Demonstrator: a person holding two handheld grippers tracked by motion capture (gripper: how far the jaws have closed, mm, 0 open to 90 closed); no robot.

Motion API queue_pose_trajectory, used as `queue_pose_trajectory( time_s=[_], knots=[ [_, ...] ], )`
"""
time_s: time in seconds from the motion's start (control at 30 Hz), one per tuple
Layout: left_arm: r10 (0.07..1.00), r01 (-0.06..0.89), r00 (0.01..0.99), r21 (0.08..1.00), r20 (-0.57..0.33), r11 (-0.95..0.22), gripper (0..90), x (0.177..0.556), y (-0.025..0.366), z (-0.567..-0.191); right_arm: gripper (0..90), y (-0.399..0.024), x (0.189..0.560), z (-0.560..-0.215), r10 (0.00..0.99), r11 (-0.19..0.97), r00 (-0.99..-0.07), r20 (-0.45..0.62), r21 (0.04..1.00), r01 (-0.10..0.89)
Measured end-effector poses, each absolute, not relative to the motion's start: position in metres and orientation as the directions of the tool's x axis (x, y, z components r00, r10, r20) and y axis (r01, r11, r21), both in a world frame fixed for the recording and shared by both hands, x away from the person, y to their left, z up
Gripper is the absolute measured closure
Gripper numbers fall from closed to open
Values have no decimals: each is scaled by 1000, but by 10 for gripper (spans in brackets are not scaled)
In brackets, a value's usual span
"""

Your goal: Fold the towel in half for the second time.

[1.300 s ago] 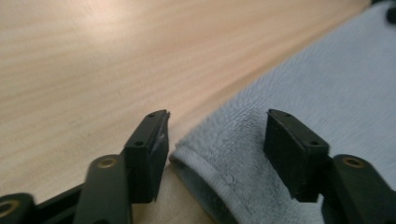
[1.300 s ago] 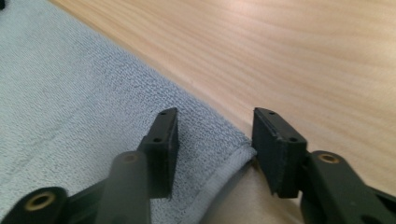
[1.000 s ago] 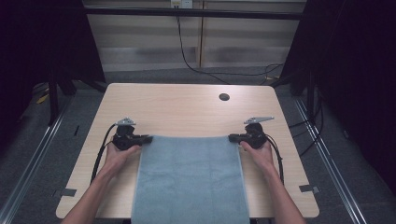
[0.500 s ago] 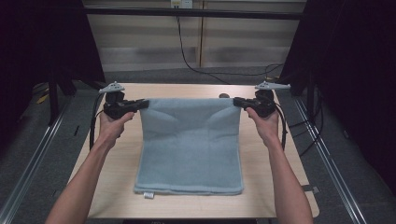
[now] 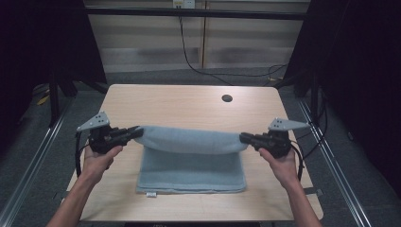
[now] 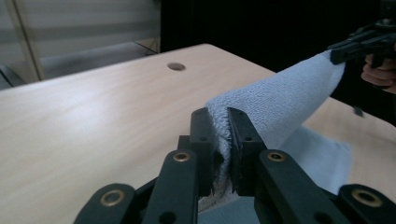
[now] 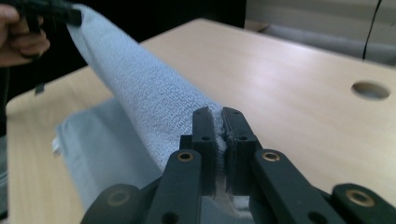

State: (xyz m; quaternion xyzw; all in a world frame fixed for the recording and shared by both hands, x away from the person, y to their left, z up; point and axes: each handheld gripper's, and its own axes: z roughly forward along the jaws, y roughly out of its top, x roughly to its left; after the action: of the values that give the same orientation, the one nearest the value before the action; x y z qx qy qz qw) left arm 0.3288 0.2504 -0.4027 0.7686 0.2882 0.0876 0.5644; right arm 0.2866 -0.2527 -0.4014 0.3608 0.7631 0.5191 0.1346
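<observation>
No readable text or labels

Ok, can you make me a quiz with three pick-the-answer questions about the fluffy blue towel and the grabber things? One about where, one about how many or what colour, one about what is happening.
1. Where is the round dark hole in the pale wooden table?
A. past the towel, towards the far edge
B. under the left gripper
C. at the near edge

2. What colour is the soft terry towel?
A. red
B. light blue
C. yellow

3. What are the left gripper and right gripper doing?
A. both lie open on the table
B. each is shut on a towel corner
C. one holds a cup

Answers: 1 A, the high view shows the hole beyond the towel. 2 B, it looks light blue in every view. 3 B, both gripper views show cloth pinched between black jaws, its top edge lifted between them.
</observation>
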Motion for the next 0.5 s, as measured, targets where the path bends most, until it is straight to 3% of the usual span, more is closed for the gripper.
queue_pose_trajectory(
  time_s=[0.1, 0.17, 0.2, 0.27, 0.5],
  knots=[
    [515, 364, 833, 901, -201, -238, 804, 309, 253, -417, 815, -253, 265, -420, 670, 212, -715, 199, 872, 441],
    [495, 371, 842, 896, -214, -244, 741, 304, 255, -421, 778, -252, 259, -428, 665, 224, -719, 203, 864, 451],
    [487, 381, 844, 891, -227, -245, 703, 298, 258, -426, 698, -252, 248, -440, 666, 230, -713, 219, 849, 476],
    [474, 383, 845, 898, -246, -217, 691, 296, 261, -425, 640, -256, 242, -446, 672, 209, -703, 234, 850, 483],
    [578, 440, 764, 886, -286, -144, 505, 308, 268, -433, 584, -271, 243, -442, 723, 124, -644, 249, 871, 476]
  ],
)
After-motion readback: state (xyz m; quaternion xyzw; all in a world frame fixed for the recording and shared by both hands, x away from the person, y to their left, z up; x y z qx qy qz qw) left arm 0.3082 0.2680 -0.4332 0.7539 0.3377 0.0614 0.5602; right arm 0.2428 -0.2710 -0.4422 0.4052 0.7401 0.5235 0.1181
